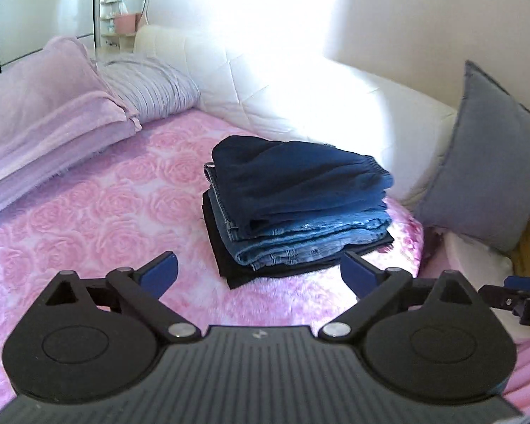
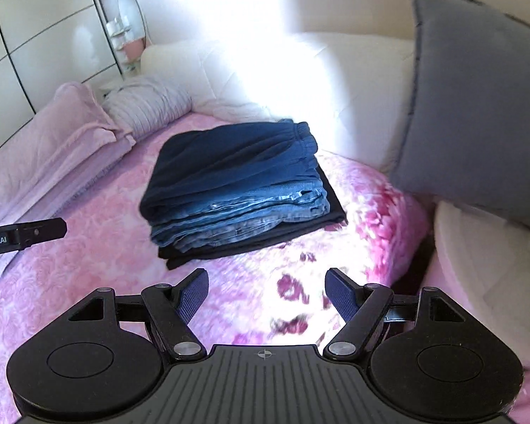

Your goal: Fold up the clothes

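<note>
- A stack of folded clothes (image 1: 296,208) sits on the pink rose-patterned bedspread (image 1: 88,212), near the white padded headboard (image 1: 300,81).
- On top lies a dark navy garment (image 2: 229,166) with a gathered elastic waistband turned toward the headboard; under it are folded blue jeans (image 2: 243,219), and at the bottom a black garment (image 2: 261,243) whose edges stick out past the others.
- The left gripper (image 1: 259,272) hovers just short of the stack's near edge, its blue-padded fingers (image 1: 160,272) spread wide and holding nothing.
- The right gripper (image 2: 266,293) is also spread apart and empty, hanging above bare bedspread in front of the stack, apart from the cloth.
- Each tool appears at the edge of the other's view, so the two sit side by side, both facing the pile.
- A grey cushion (image 2: 477,106) leans against the headboard to the right of the stack; a lilac blanket (image 1: 42,116) and a ribbed pillow (image 1: 152,88) lie to its left.
- Judging by the neat pile and the empty tools, the folding of these three garments looks finished, or sits between items; no unfolded garment shows in either view.
- The next move probably calls for either fetching another garment from out of view, or squaring the pile: the black layer is skewed, so a light push at its protruding corner would align it.
- Any such push should be gentle, since the soft layers could slide.
</note>
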`<state>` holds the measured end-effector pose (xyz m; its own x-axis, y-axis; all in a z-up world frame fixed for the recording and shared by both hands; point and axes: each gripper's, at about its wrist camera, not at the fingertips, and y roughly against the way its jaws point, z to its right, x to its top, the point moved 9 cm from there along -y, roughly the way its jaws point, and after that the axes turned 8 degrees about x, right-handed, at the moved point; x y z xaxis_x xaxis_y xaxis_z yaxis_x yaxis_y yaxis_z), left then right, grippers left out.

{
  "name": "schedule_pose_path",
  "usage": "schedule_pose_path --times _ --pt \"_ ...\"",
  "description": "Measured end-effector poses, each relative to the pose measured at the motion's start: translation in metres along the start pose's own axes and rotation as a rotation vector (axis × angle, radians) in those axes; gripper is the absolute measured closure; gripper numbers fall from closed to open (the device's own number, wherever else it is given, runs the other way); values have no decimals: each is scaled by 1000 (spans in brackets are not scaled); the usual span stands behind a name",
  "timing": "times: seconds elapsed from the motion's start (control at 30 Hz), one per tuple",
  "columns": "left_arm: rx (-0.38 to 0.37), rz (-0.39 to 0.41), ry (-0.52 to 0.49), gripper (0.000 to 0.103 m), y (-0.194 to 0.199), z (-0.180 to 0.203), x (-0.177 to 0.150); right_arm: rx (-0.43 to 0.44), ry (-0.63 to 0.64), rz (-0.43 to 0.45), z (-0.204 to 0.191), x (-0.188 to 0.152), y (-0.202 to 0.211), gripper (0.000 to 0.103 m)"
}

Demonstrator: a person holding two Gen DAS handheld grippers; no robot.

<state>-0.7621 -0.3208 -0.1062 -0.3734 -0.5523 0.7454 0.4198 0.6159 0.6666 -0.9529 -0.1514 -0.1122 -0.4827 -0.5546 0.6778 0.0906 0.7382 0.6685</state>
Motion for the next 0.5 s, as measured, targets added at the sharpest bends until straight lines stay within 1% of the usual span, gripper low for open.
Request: schedule_pose_path --times 0.27,0.43,0.5 --pt "-17 11 -43 5 61 13 -26 -22 17 32 -31 -17 56 27" --pt "-3 16 11 5 77 18 -28 -13 53 33 -42 -21 69 27" --pt "5 1 28 5 79 19 -27 -5 76 28 -45 -21 69 27"
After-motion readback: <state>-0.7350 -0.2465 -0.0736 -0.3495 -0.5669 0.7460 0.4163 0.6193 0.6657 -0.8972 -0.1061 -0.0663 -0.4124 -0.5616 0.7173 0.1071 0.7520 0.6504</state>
